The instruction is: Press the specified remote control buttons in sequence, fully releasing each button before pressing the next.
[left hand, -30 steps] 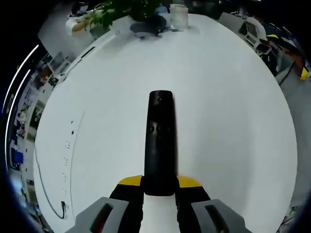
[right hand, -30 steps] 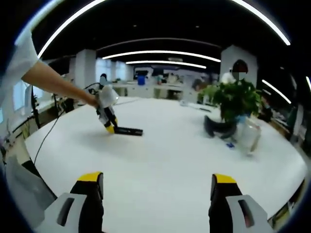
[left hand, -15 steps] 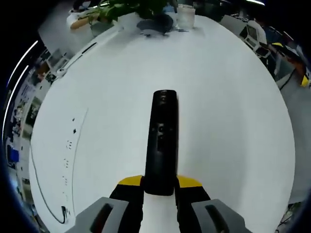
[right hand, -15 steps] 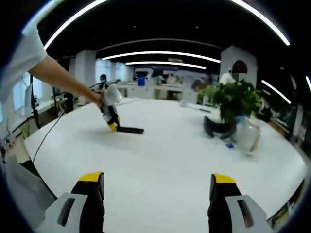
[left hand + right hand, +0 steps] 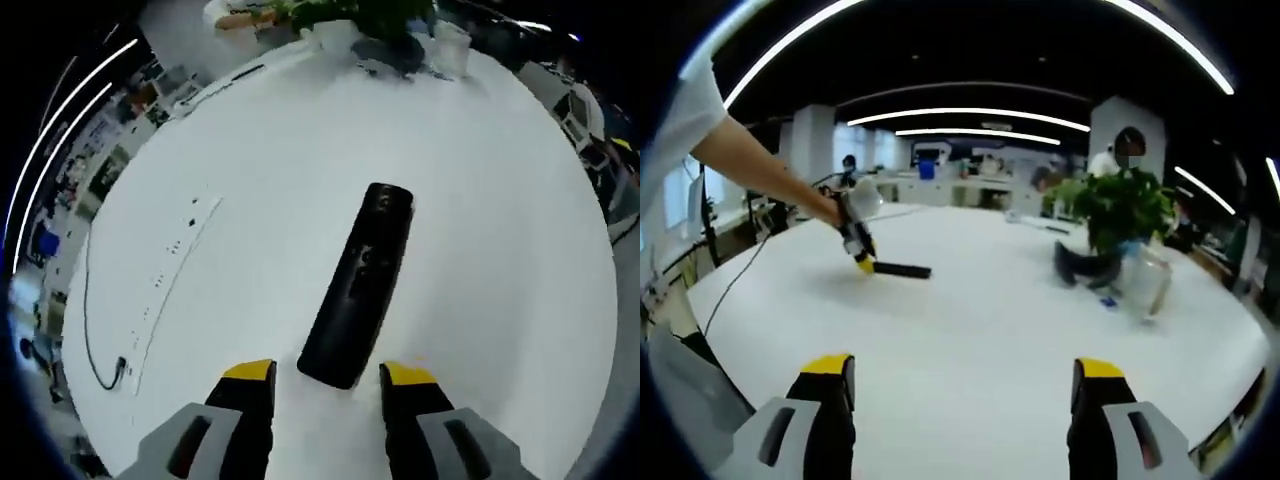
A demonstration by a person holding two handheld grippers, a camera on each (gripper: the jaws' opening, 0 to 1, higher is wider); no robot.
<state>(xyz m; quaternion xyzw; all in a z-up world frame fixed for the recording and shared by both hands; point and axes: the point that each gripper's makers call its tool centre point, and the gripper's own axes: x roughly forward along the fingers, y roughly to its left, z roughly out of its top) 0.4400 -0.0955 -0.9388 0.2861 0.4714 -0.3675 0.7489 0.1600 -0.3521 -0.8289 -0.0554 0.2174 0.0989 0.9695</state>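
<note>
black remote [image 5: 357,285] flat on table [image 5: 500,200], seemingly clear of open left gripper [image 5: 326,378]

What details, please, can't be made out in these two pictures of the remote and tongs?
- Remote control, left gripper view: button labels too small and dark.
- Remote, right gripper view: distant sliver; contact with the left tongs unclear.
- Potted plant, right gripper view: container beside it blurred.
</note>
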